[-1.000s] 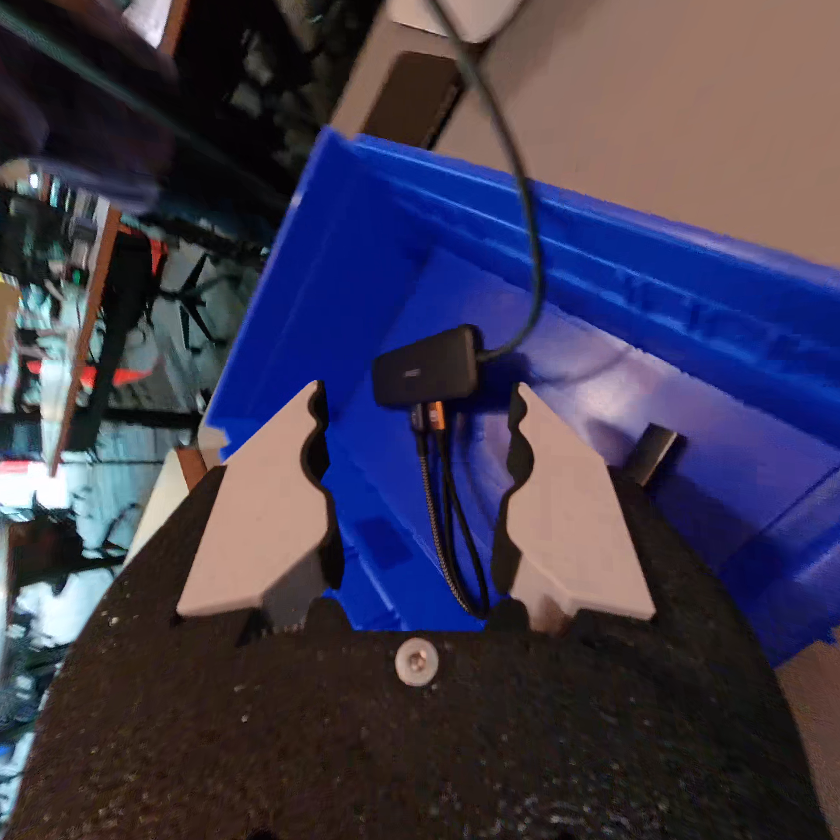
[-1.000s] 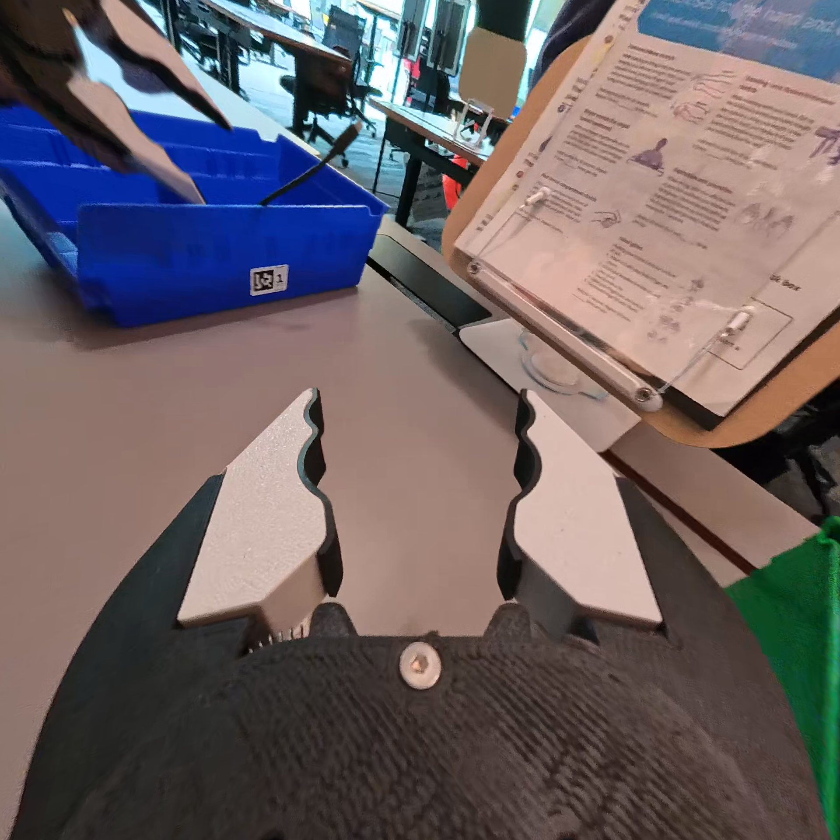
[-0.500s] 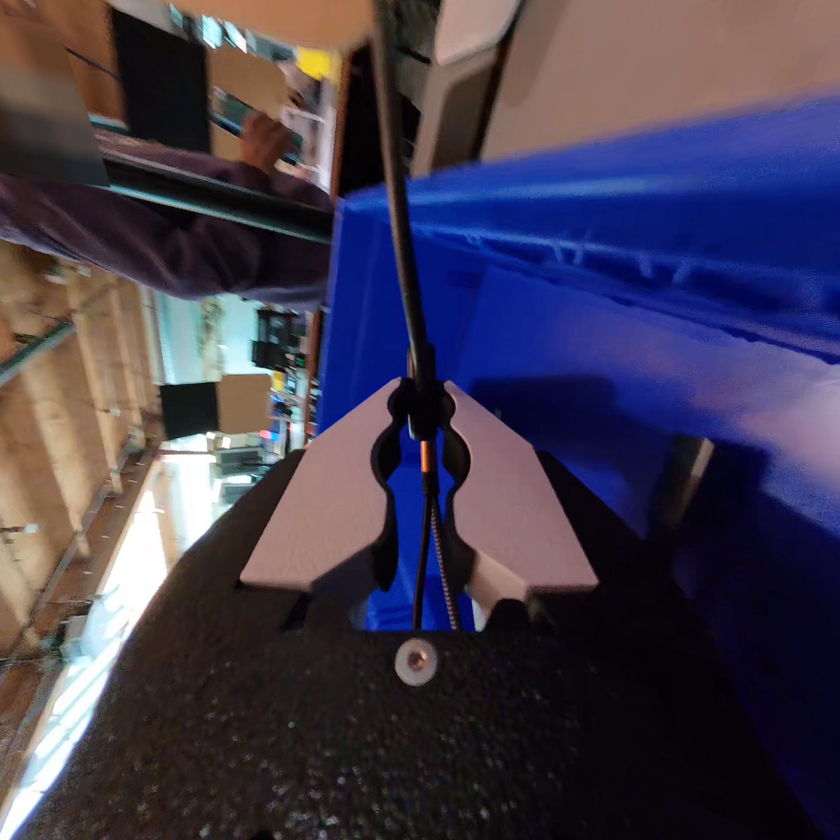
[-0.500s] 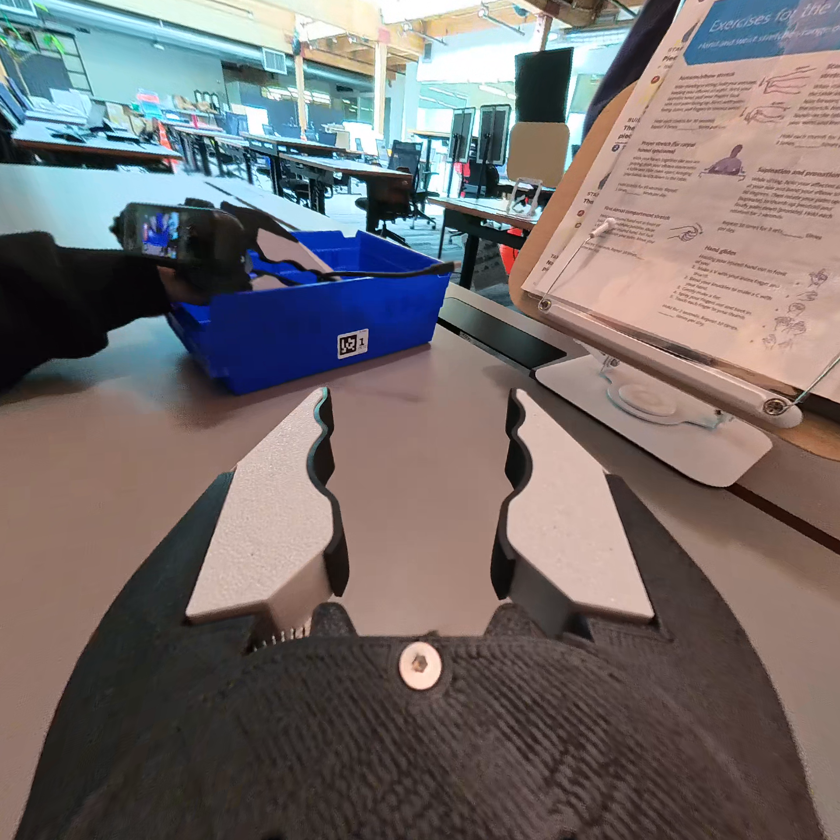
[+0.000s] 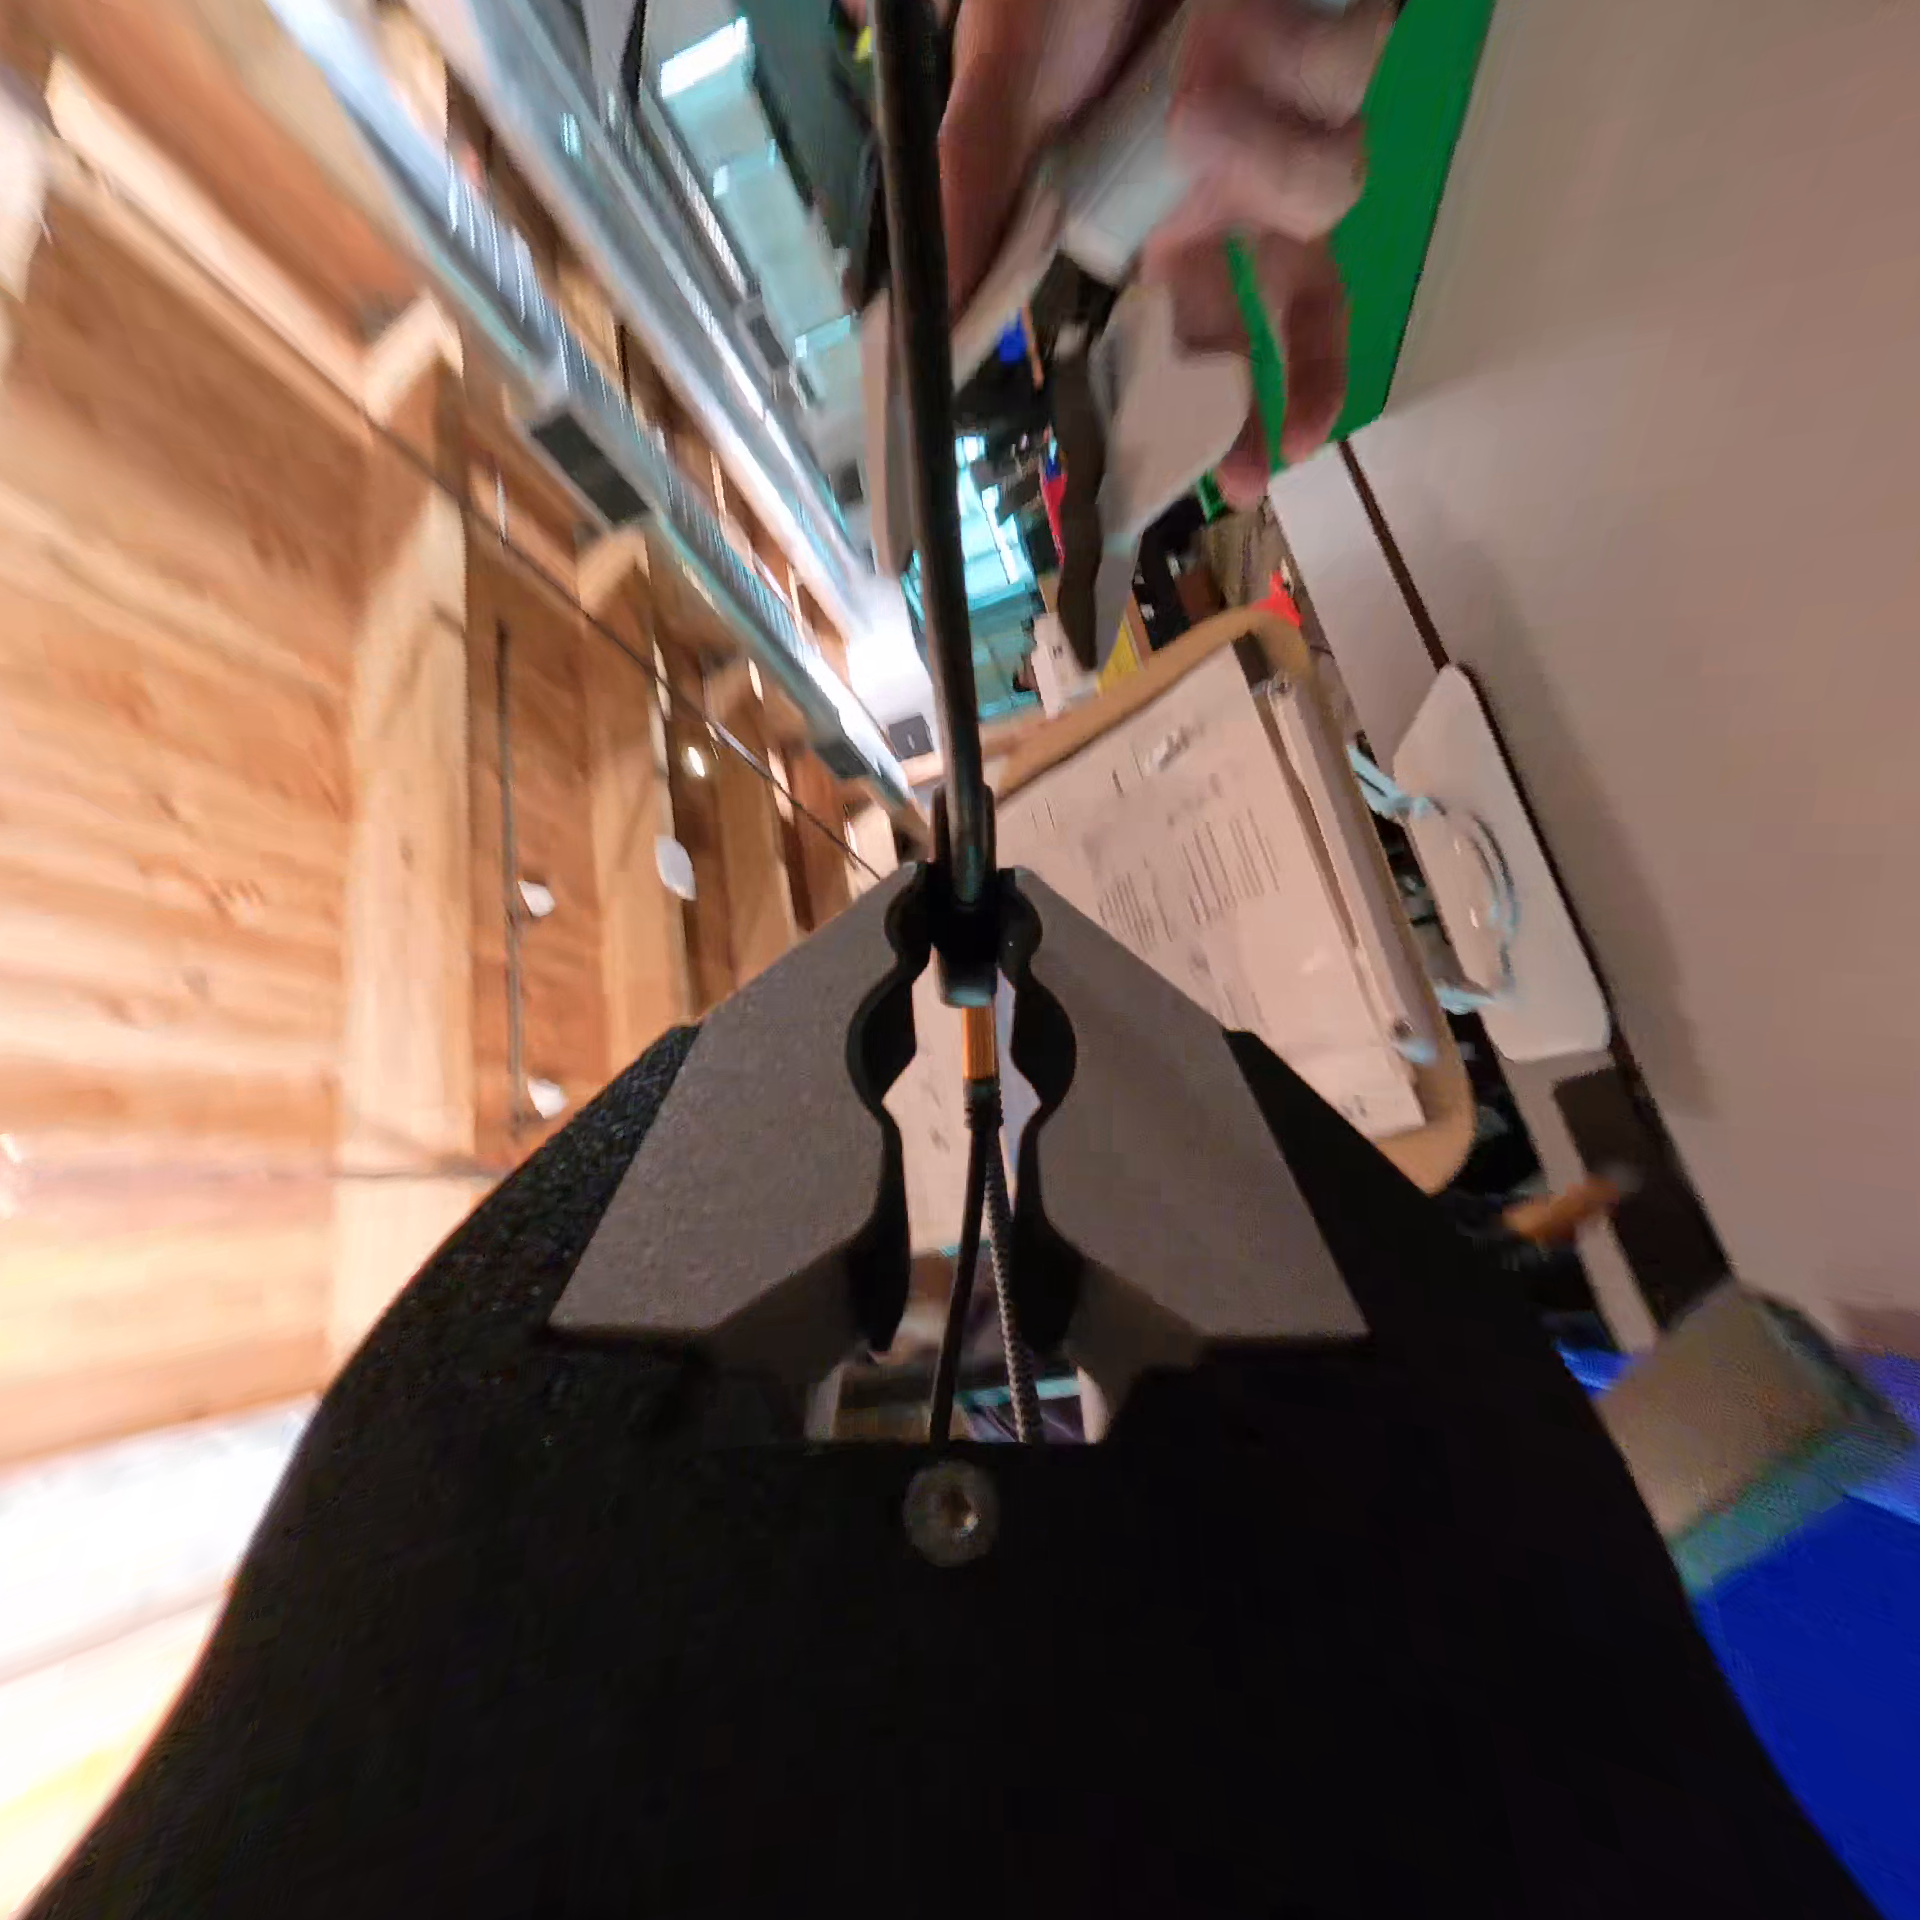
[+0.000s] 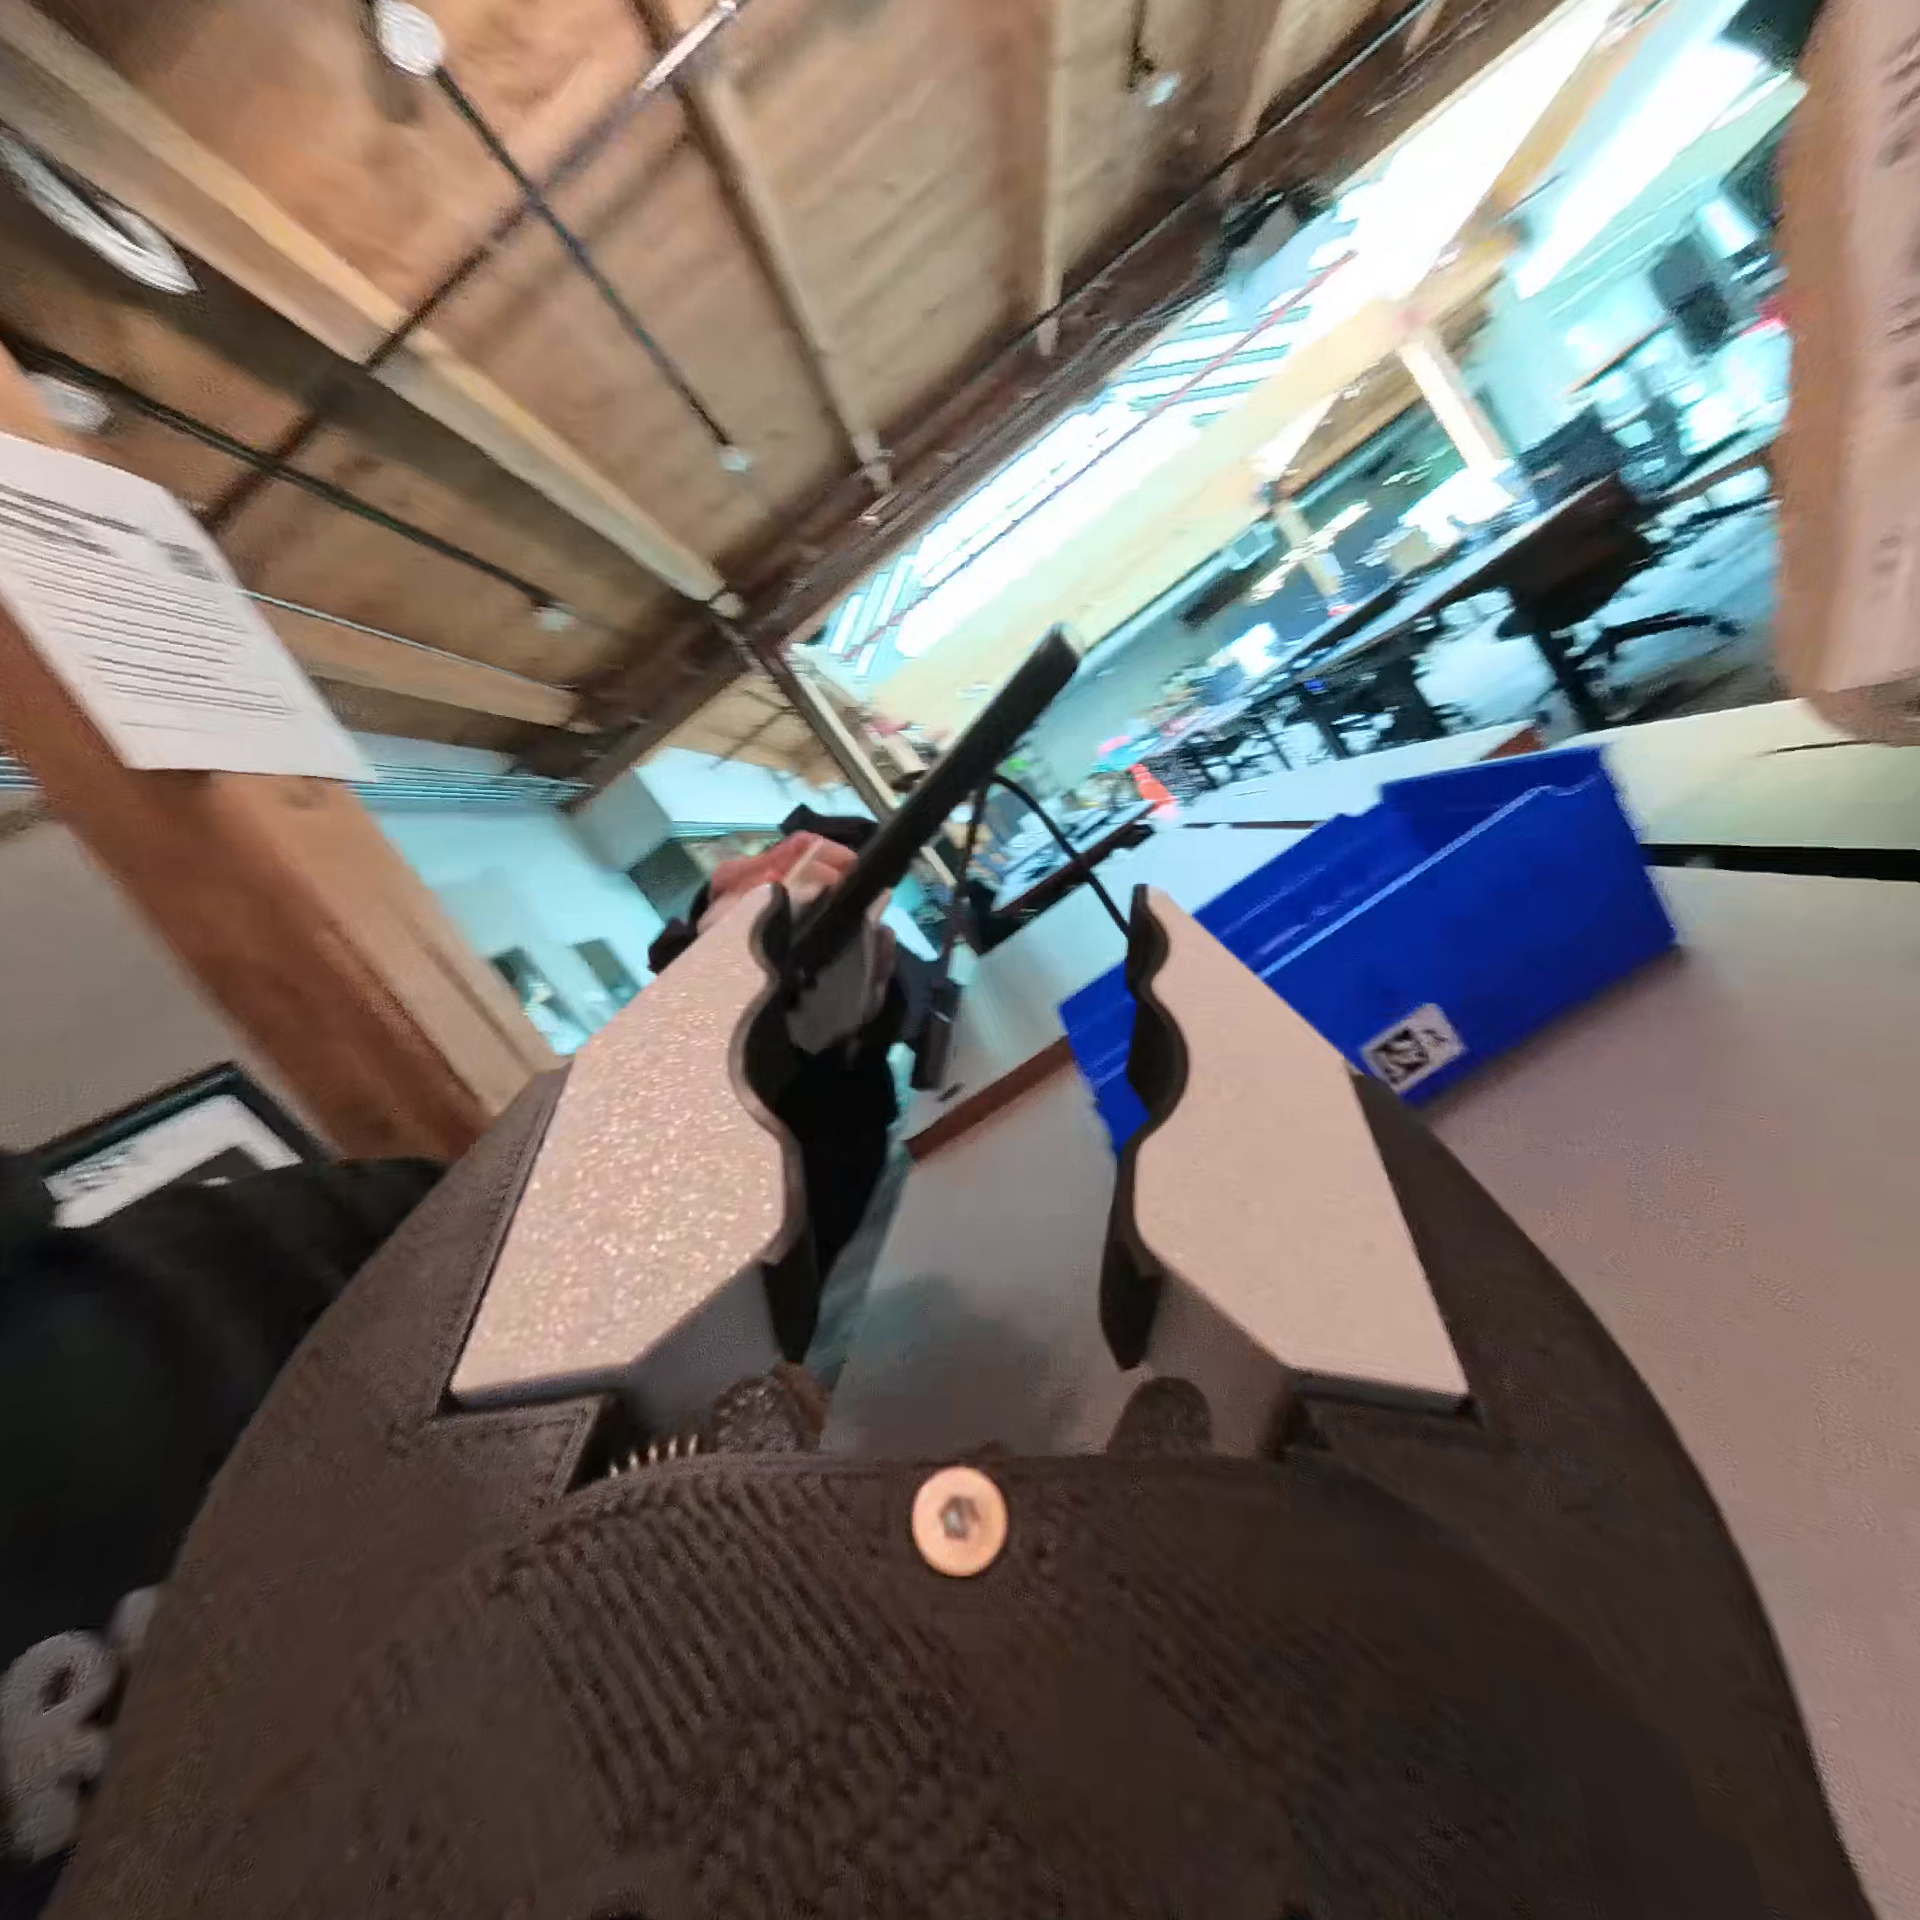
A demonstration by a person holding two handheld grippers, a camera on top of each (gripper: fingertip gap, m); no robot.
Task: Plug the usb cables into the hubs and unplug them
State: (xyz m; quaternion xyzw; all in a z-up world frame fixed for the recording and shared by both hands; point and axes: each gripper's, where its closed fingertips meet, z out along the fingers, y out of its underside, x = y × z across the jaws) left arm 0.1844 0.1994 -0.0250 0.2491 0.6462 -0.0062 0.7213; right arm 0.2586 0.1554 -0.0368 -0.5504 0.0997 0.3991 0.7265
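one black usb hub (image 6: 940,795) is pinched edge-on in the left hand-held gripper (image 5: 964,920), lifted above the table (image 6: 1662,1195), with two cables (image 5: 977,1247) hanging from it. only the right view shows one blue bin (image 6: 1455,935) on the table, its contents hidden; the right hand-held gripper (image 6: 951,935) is spread wide, holding nothing.

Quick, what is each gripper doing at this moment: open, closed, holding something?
Left gripper: closed on the black USB hub, cables hanging below.
Right gripper: open, holding nothing.
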